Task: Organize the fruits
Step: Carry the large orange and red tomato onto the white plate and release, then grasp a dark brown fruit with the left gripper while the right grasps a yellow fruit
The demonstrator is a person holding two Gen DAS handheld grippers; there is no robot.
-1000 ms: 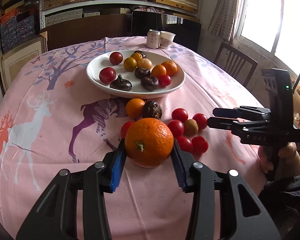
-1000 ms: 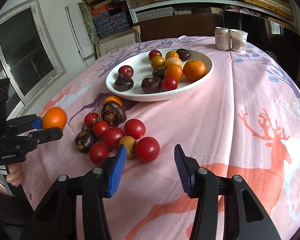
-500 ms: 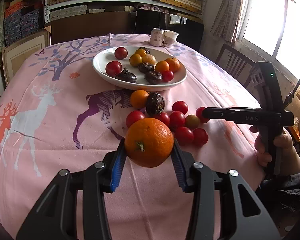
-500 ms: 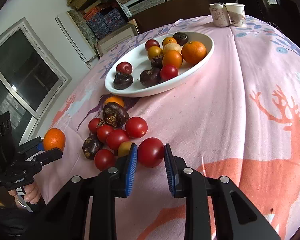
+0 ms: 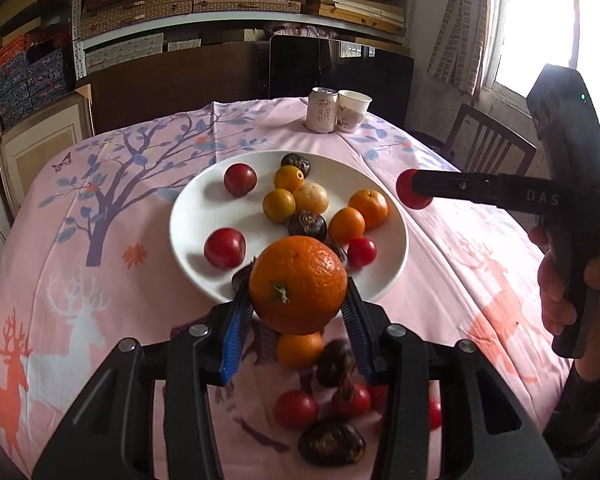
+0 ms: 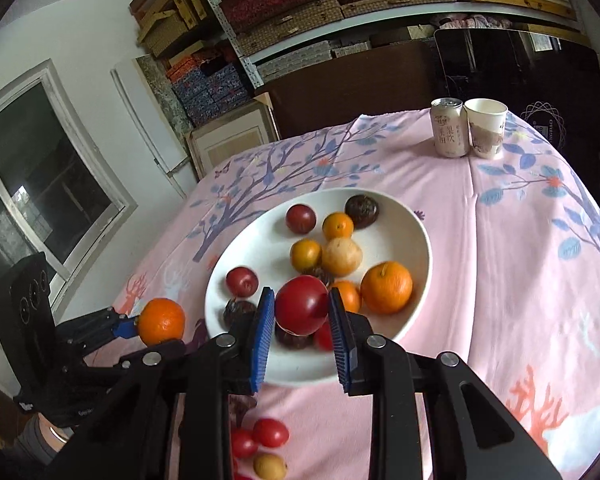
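My left gripper (image 5: 298, 308) is shut on a large orange (image 5: 298, 284) and holds it in the air at the near rim of the white plate (image 5: 196, 204). My right gripper (image 6: 302, 320) is shut on a red tomato (image 6: 302, 304) and holds it above the plate's near side (image 6: 416, 240). The plate holds several tomatoes, small oranges and dark fruits. The right gripper with its tomato (image 5: 412, 194) shows at the plate's right edge in the left wrist view. The left gripper with the orange (image 6: 161, 321) shows left of the plate in the right wrist view.
Loose fruit lies on the pink tablecloth in front of the plate: a small orange (image 5: 300, 349), red tomatoes (image 5: 296, 409) and dark fruits (image 5: 332, 442). A drink can (image 5: 321, 110) and a paper cup (image 5: 353, 110) stand at the table's far edge. A chair (image 5: 488, 144) stands at right.
Both grippers have risen and moved forward to the plate with their fruit. The right gripper closed on the red tomato and lifted it off the cloth.
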